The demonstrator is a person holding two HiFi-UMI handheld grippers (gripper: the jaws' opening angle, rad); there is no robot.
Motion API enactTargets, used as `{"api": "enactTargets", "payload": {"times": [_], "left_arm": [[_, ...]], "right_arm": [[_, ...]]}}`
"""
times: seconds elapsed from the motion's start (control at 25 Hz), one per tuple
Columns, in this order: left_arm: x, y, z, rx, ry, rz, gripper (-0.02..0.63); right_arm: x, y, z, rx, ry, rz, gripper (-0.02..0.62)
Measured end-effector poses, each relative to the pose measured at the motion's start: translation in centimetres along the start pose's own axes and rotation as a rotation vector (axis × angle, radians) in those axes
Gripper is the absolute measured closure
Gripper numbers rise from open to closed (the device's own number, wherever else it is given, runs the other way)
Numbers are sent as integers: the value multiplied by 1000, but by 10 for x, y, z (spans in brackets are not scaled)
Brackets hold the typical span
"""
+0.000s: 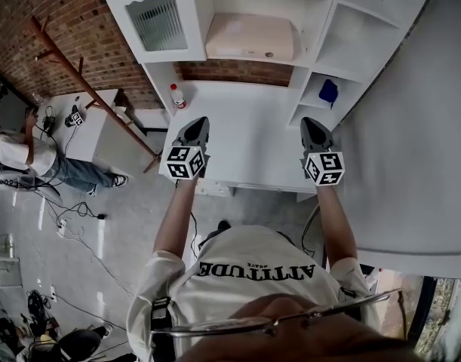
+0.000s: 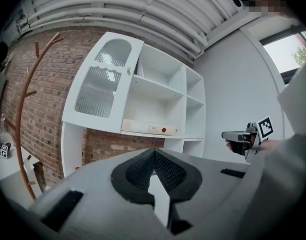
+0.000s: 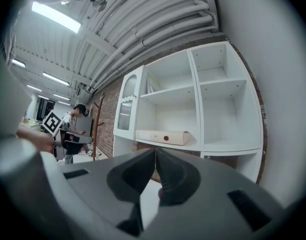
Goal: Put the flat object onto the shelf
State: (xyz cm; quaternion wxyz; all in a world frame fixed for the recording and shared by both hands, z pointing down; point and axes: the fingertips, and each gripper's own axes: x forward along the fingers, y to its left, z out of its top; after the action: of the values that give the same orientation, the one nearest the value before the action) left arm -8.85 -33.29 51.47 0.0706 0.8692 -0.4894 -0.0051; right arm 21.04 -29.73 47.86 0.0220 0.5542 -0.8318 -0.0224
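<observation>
Your left gripper (image 1: 195, 127) and right gripper (image 1: 313, 127) hover over the white counter (image 1: 245, 119), both with fingers (image 2: 170, 171) pressed together (nothing between them). The flat beige box (image 1: 250, 38) lies on the white shelf (image 1: 321, 29) ahead, beside its glass door (image 1: 158, 21).

I see the flat object (image 1: 250, 38), a pale beige box with a small red dot on its front edge. It lies flat in the wide middle compartment of the white shelf unit (image 3: 228, 145), above and beyond both pairs of jaws, well apart from them.
</observation>
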Motion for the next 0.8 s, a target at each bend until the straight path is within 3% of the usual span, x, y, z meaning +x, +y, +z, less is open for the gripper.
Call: {"api": "enactTargets", "payload": {"times": [0.8], "left_arm": [[10,0,13,-20,-14,-62,583]], "right_arm": [[6,7,5,-4,3,-15,569]]}}
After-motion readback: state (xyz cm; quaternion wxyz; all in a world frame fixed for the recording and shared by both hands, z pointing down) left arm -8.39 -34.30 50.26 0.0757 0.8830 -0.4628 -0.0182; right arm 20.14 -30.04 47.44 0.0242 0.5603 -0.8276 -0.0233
